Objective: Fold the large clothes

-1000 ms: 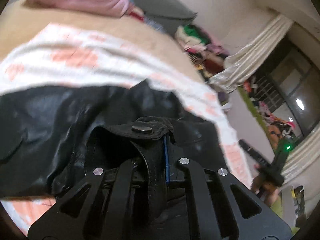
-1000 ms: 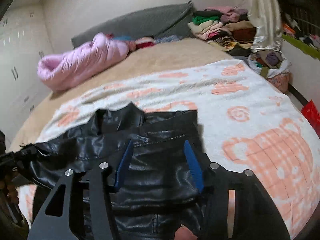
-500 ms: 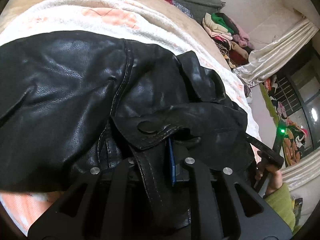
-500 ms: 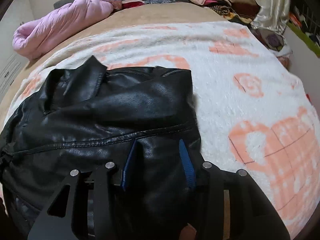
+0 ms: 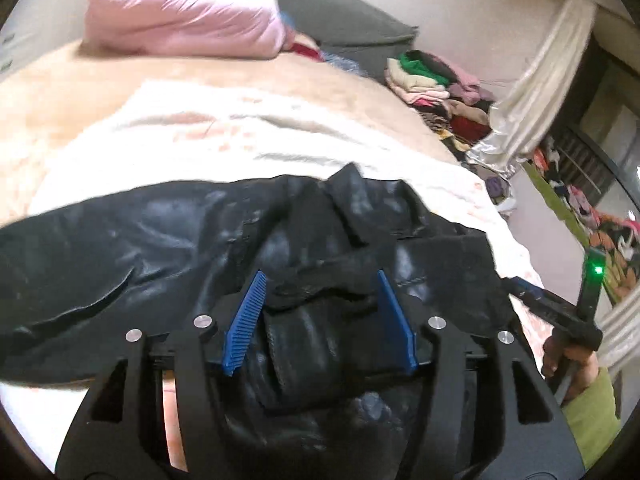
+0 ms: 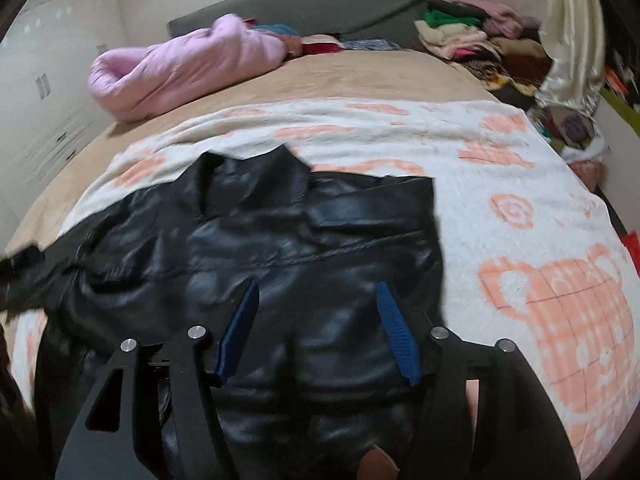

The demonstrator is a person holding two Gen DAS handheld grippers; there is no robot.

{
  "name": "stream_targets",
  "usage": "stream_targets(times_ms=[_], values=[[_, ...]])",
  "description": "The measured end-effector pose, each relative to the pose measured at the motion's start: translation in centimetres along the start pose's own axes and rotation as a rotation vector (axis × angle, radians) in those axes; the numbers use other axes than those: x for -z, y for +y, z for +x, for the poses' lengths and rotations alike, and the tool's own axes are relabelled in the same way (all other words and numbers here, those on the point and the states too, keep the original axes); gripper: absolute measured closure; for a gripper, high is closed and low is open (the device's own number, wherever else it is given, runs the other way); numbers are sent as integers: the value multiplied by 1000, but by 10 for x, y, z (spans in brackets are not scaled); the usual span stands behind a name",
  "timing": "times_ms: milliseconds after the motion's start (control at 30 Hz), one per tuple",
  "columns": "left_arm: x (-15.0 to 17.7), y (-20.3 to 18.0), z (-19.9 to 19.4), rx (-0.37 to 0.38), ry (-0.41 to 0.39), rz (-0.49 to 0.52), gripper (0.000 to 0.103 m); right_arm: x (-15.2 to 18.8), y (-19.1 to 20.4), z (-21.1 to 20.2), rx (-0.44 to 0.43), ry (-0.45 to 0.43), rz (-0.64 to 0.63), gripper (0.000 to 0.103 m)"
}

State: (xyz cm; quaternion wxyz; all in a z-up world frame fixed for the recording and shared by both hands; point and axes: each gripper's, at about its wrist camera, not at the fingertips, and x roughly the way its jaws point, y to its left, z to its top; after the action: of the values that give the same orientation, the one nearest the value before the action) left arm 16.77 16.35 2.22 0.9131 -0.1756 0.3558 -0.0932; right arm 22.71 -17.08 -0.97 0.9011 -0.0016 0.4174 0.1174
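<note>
A black leather jacket [image 5: 168, 240] lies spread on a white blanket with orange prints [image 6: 520, 208], collar toward the far side. My left gripper [image 5: 320, 276] hovers just over its near edge. Its jaws are opening, and a loose fold of leather lies between the blue pads [image 5: 248, 316] without being pressed. My right gripper [image 6: 318, 284] is over the jacket's [image 6: 304, 248] right part. Its jaws are also opening, with leather beneath the pads [image 6: 394, 328] and nothing pinched. In the left wrist view, a hand [image 5: 560, 356] in a green sleeve holds the other gripper at the jacket's right edge.
A pink padded coat [image 6: 180, 68] lies at the bed's far side before a grey headboard [image 6: 312, 4]. Several folded clothes [image 6: 472, 36] are piled at the far right beside a pale curtain [image 6: 572, 32]. The blanket's right half [image 6: 552, 304] is bare.
My left gripper was shut on the jacket's snap tab and has let it go, pads now apart. The right gripper's pads have spread wider. Both views have pulled back from the jacket.
</note>
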Motion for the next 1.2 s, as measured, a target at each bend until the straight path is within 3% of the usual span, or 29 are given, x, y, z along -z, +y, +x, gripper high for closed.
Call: stream_targets(times_ms=[133,267,400,500,633,700,767,867,1000,1200], values=[[15,-24,14,0,72,60,55,14,22,-8,-26,9,-29,43],[42,-21,41,-78,155,69,55,25,30,-7,-51,17,-17,40],[56,-8,59,-95,203,53,55,37,24,14,23,121,-14,40],[55,-3,57,-78,201,33,55,44,12,26,-7,147,72,40],[53,-4,47,-72,187,40,54,42,20,11,9,105,55,35],[50,-9,38,-52,164,39,45,41,22,2,-22,80,55,32],[49,-14,31,-46,151,43,40,42,27,-9,-48,56,52,18],[49,-17,19,-50,130,44,30,42,35,-23,-68,23,41,9],[48,-20,5,-65,93,47,9,42,48,-39,-75,-5,10,4],[46,-17,-14,-77,57,31,9,40,67,-52,-72,-35,-10,4]])
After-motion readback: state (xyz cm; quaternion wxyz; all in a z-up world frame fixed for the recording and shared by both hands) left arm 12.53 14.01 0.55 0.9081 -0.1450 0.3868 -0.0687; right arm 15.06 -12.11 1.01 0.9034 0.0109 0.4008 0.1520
